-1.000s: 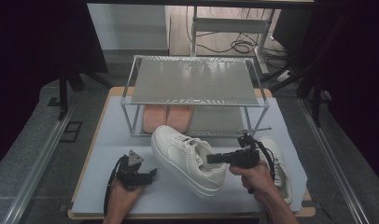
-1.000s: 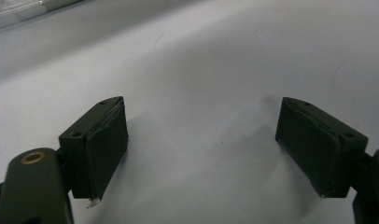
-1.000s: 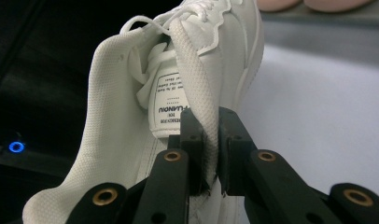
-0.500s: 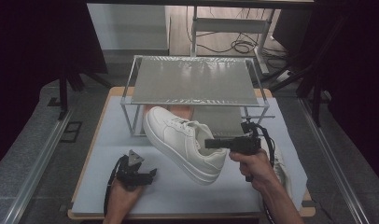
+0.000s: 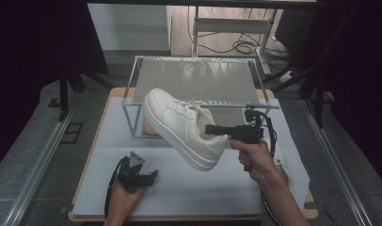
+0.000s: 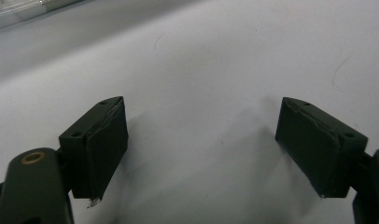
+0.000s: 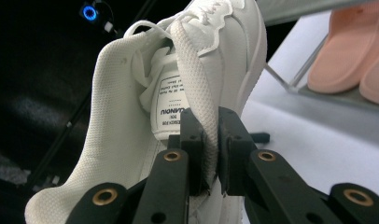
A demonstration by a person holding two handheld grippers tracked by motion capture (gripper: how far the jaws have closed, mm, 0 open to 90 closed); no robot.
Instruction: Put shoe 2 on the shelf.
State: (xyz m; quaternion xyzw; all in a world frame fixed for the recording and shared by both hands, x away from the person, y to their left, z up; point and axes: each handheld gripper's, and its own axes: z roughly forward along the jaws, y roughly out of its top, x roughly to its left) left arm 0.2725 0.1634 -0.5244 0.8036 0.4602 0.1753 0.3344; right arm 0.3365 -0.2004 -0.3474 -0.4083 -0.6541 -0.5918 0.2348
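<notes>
Since the earlier frame the white sneaker (image 5: pixel 185 126) has been lifted off the white mat (image 5: pixel 194 188) and carried up & back toward the metal rack (image 5: pixel 198 80), its toe now seen over the rack's front-left corner, heel lowest & nearest the person. It is held tilted in mid-air, w/ the sole turned down toward the mat's front. The right gripper (image 5: pixel 212 129) is seen at the shoe's opening, reaching in level from the person's right; the right hand (image 5: pixel 252 155) is wrapped around its grip just beside the heel. In the right gripper view the jaws are clamped nearly together on the shoe's collar edge, w/ a lace strip pinched between the pads (image 7: pixel 197 154); the tongue label is seen just above them. A pink slipper (image 7: pixel 351 51) is seen on the rack's lower level, apart from the sneaker. The left gripper (image 5: pixel 149 175) is rested low on the mat at the front-left, well apart from the shoe, held by the left hand (image 5: pixel 123 197); its jaws are spread wide w/ nothing between them, bare mat seen below.
</notes>
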